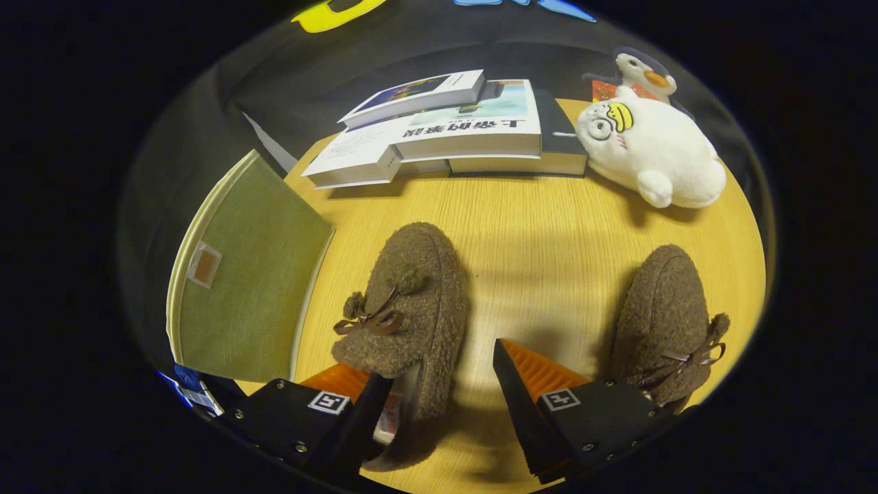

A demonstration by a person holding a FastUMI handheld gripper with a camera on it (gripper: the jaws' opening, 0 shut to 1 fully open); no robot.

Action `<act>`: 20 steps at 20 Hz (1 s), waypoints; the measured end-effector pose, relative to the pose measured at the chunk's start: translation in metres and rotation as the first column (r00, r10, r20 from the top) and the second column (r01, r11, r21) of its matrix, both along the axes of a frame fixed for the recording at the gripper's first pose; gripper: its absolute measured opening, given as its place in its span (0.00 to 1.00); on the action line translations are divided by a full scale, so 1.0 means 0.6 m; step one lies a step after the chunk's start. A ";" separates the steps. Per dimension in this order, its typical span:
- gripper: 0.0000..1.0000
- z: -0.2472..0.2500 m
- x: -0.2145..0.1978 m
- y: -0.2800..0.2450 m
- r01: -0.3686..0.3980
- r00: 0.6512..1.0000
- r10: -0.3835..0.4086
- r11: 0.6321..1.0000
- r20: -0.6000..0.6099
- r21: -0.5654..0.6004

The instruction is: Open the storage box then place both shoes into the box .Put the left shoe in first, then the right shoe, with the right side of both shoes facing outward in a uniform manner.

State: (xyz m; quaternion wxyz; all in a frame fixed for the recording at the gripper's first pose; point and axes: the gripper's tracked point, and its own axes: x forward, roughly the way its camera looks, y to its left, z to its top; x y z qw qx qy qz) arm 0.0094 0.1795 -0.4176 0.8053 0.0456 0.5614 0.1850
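Hovering low over the table (549,226), the gripper (439,384) has its fingers spread wide apart, gripping nothing. The heel end of one fuzzy brown shoe (405,309) sits between them, tucked right up against the left finger (374,405), maybe touching it, hard to say, while there's a clear gap to the right finger (511,384). That shoe's toe points away from the fingers, little bow and pompoms on top. The other shoe (665,322) lies just outside the right finger, apart from the first one with bare wood between them. Left of the fingers is the green fabric box (254,274); all I get is a flat green panel with a cream edge and a small tab, so can't tell what's inside or whether it's open. Beyond the shoes, across the table, there's a loose stack of books (453,130), and next to it a white plush seal (651,151) with a penguin toy (641,72) behind it. Nothing sits between the near shoe and the box.
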 end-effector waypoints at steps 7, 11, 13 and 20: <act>0.04 0.023 -0.010 0.002 0.100 0.989 -0.099 0.995 -0.113 0.007; 0.03 0.066 -0.012 0.008 0.073 0.991 -0.069 0.997 -0.117 0.030; 0.04 0.097 -0.010 0.012 0.057 0.993 -0.054 0.998 -0.104 0.031; 0.03 0.216 0.005 0.048 0.024 0.998 -0.020 0.998 -0.065 0.058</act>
